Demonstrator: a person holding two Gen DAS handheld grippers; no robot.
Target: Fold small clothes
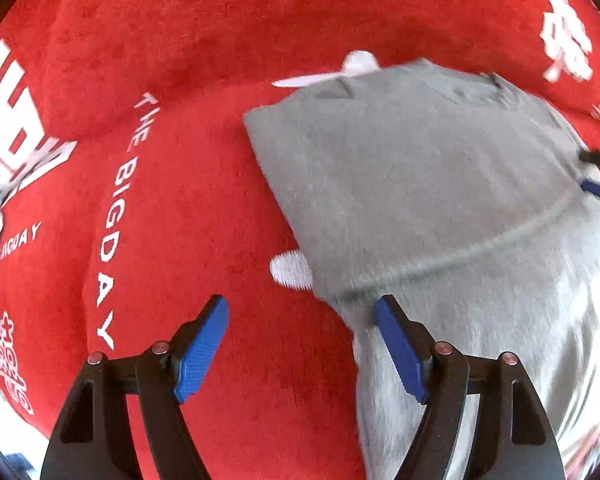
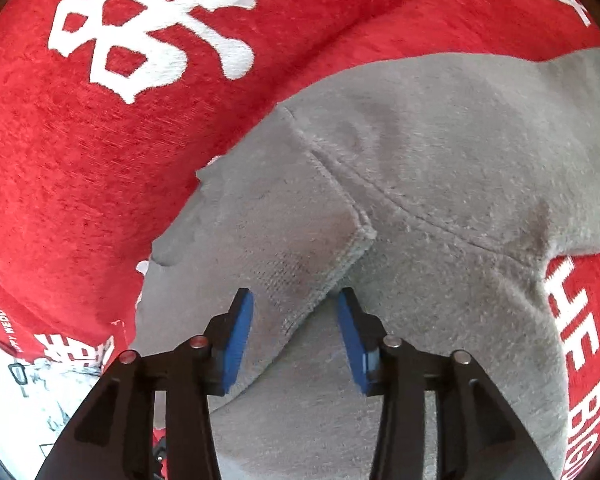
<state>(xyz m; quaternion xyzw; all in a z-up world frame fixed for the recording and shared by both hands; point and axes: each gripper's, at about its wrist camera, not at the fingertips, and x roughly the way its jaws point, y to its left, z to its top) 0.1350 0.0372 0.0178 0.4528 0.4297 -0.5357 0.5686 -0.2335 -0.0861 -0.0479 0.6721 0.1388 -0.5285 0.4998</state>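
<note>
A small grey fleece garment (image 1: 420, 184) lies folded on a red cloth (image 1: 204, 208) with white lettering. My left gripper (image 1: 302, 300) points down at the garment's left edge. It is open wide with only red cloth and the grey edge below it, and its right finger hovers over the grey fabric. In the right wrist view the same garment (image 2: 440, 160) fills the middle. My right gripper (image 2: 295, 292) is open, and a folded ribbed hem (image 2: 300, 276) lies between its blue pads without being pinched. One blue pad (image 1: 596, 189) of the right gripper shows at the right edge of the left wrist view.
White fabric tabs (image 1: 360, 62) (image 1: 290, 270) peek out from under the garment's edges. The red cloth (image 2: 80, 160) bulges in a thick fold behind the garment. A white printed sheet (image 2: 40, 392) lies at the lower left of the right wrist view.
</note>
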